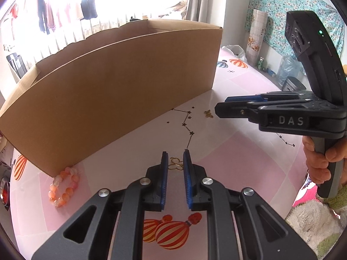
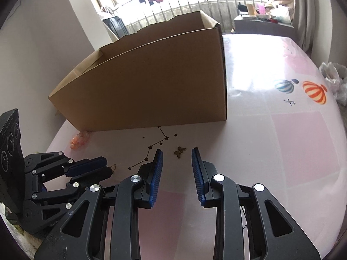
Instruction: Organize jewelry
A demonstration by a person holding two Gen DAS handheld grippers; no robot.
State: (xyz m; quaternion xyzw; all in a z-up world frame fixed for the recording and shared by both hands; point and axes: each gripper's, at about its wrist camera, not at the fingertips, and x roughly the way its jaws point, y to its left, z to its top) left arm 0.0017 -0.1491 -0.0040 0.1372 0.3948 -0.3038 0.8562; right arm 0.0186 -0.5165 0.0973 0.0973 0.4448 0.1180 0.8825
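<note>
My left gripper [image 1: 175, 155] is open, its blue-padded tips on either side of a small gold butterfly charm [image 1: 175, 164] that lies on the pink table. My right gripper [image 2: 176, 151] is open, its tips on either side of a second gold butterfly charm [image 2: 180, 151] lying on the table; this charm also shows in the left wrist view [image 1: 208, 114]. An orange and pink bead bracelet [image 1: 64, 186] lies at the near left corner of an open cardboard box [image 1: 112, 82]. The box's inside is hidden.
The box [image 2: 151, 82] stands on the table behind both charms. Printed balloons [image 2: 314, 92] and star lines decorate the tablecloth. A plastic bag [image 2: 335, 80], a can [image 1: 261, 62] and a patterned roll [image 1: 257, 34] stand at the far right. A fluffy cloth [image 1: 312, 221] lies at the right edge.
</note>
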